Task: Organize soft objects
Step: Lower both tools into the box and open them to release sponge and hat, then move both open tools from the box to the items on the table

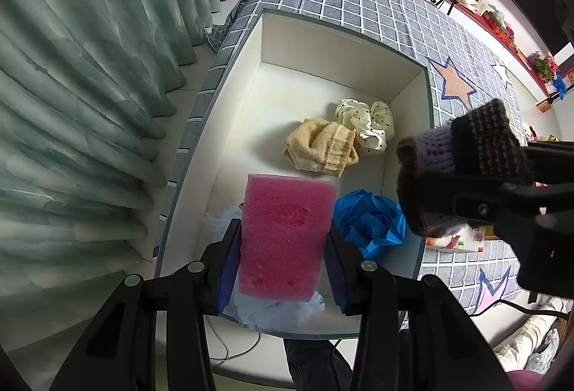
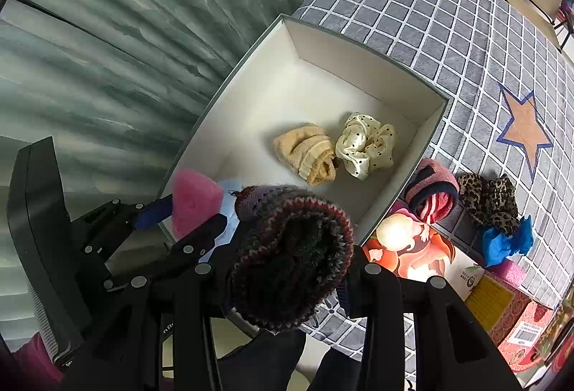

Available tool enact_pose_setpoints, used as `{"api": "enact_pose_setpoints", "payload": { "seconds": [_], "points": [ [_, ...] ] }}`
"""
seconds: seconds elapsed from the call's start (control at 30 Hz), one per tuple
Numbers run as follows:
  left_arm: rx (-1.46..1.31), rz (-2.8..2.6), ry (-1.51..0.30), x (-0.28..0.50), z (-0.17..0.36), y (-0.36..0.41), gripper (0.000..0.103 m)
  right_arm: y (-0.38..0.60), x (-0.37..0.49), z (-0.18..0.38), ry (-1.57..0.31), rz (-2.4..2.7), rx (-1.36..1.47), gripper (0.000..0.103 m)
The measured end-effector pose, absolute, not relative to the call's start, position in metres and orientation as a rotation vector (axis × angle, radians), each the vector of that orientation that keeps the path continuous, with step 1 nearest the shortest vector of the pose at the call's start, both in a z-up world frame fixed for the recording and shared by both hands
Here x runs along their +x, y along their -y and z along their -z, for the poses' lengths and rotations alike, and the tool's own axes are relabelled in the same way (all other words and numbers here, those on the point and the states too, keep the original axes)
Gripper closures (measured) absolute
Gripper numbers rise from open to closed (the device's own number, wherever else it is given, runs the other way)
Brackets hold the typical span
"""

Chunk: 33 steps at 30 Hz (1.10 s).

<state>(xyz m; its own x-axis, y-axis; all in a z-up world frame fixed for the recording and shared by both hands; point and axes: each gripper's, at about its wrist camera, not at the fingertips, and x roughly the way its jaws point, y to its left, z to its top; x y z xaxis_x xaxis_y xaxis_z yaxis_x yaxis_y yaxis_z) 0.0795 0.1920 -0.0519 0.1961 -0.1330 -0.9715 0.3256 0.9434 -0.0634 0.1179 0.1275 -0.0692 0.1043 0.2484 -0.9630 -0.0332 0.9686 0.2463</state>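
Leftmost, pale green curtains are seen hanging beside the table, which is covered by a grey checked cloth printed with stars. A white box is set on that cloth, and above its near end a pink sponge is clamped between the pads of the left gripper. Inside the box, a light blue fluffy item is partly hidden behind the sponge; a yellow towel, a cream polka-dot scrunchie and a crumpled blue cloth are laid further right. A dark knitted hat is gripped by the right gripper over the box's near right corner. Outside the box, a pink striped cloth, a leopard-print scrunchie, another blue cloth and printed packets are seen; their writing cannot be read.
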Motion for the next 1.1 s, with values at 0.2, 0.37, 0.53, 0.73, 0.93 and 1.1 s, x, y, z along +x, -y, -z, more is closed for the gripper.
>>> {"api": "enact_pose_setpoints", "payload": {
  "seconds": [0.2,0.37,0.53,0.73,0.93,1.1],
  "points": [
    [0.174,0.322,-1.34,0.079,0.052,-0.19,0.04,-0.127,0.12,0.07,-1.45,-0.21,0.186,0.058],
    [0.17,0.312,-1.319,0.078,0.05,-0.189,0.021,-0.124,0.122,0.068,-1.449,-0.208,0.19,0.042],
    [0.118,0.304,-1.274,0.08,0.044,-0.194,0.0,-0.12,0.123,0.063,-1.428,-0.19,0.204,0.018],
    [0.079,0.294,-1.278,0.087,0.045,-0.198,0.0,-0.115,0.125,0.065,-1.445,-0.161,0.223,0.0],
    [0.079,0.3,-1.293,0.088,0.044,-0.197,0.0,-0.115,0.125,0.063,-1.441,-0.155,0.214,0.0],
    [0.094,0.304,-1.294,0.087,0.043,-0.195,0.0,-0.116,0.125,0.063,-1.448,-0.15,0.214,0.0]
  ]
}}
